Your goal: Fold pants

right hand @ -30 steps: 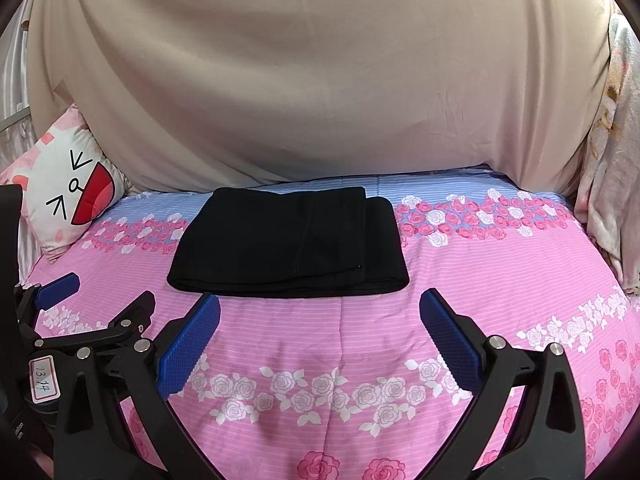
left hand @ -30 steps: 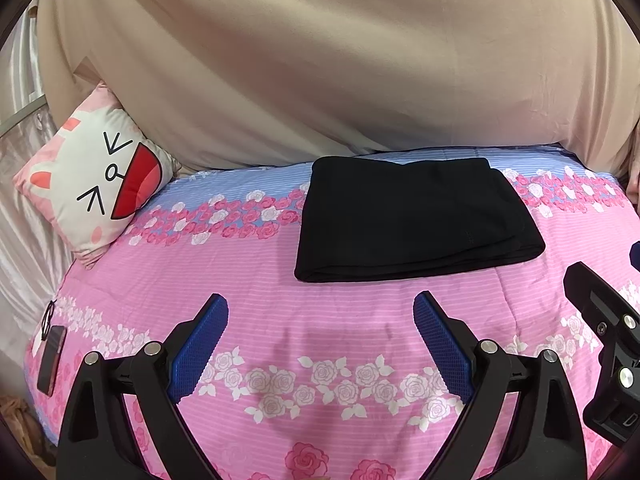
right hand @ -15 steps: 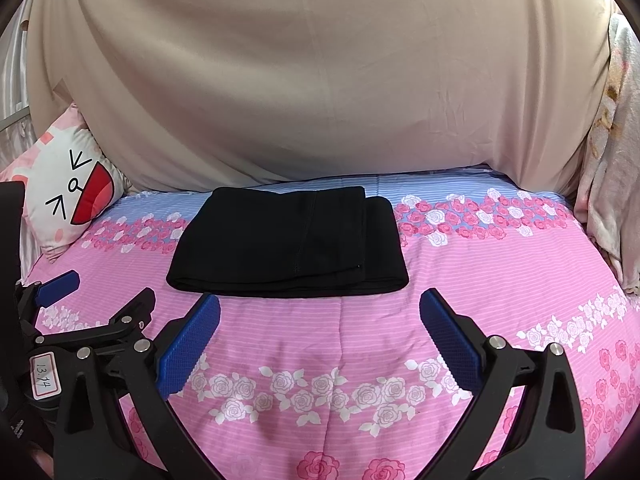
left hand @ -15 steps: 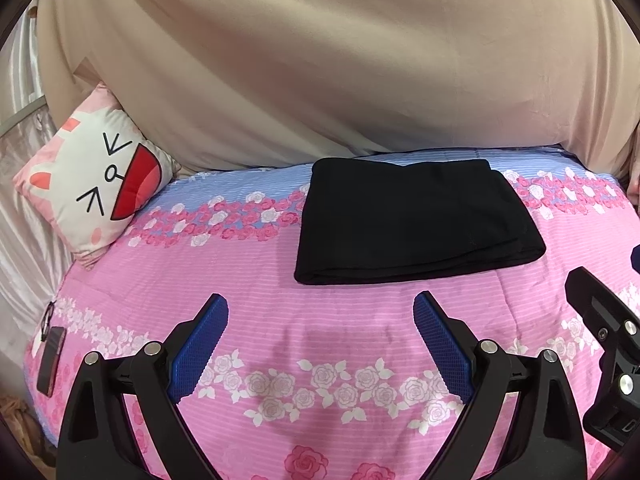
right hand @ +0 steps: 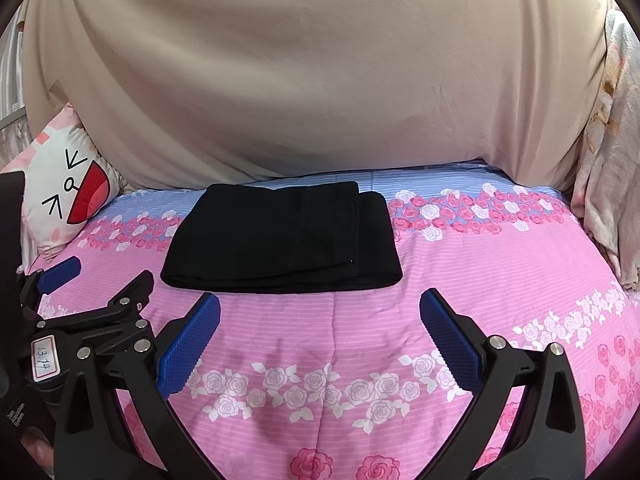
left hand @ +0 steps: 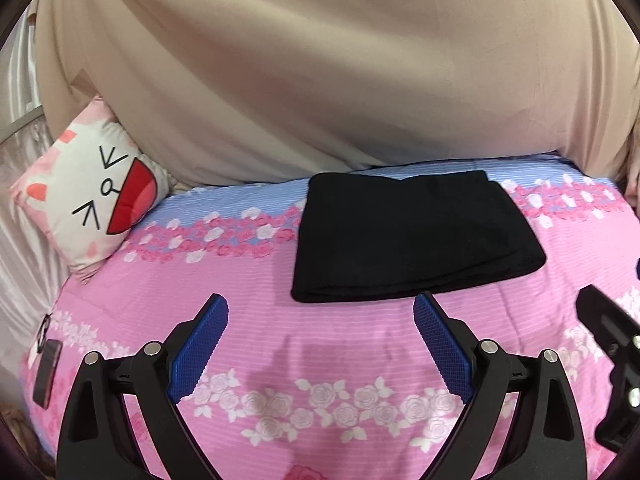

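Black pants folded flat, frame centre, on the pink floral bed. Left gripper and right gripper both spread wide, empty, lower frame, clear path. Cat pillow upper left; phone at lower-left edge.

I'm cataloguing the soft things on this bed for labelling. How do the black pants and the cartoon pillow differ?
The pants are plain black; the pillow is white and pink with a printed cartoon face. The pants lie flat, folded into a neat rectangle in the middle of the bedspread; the pillow stands propped at a tilt at the bed's left edge. The pants look thin and layered, the pillow plump. Both rest on the floral bedspread, untouched by either gripper.
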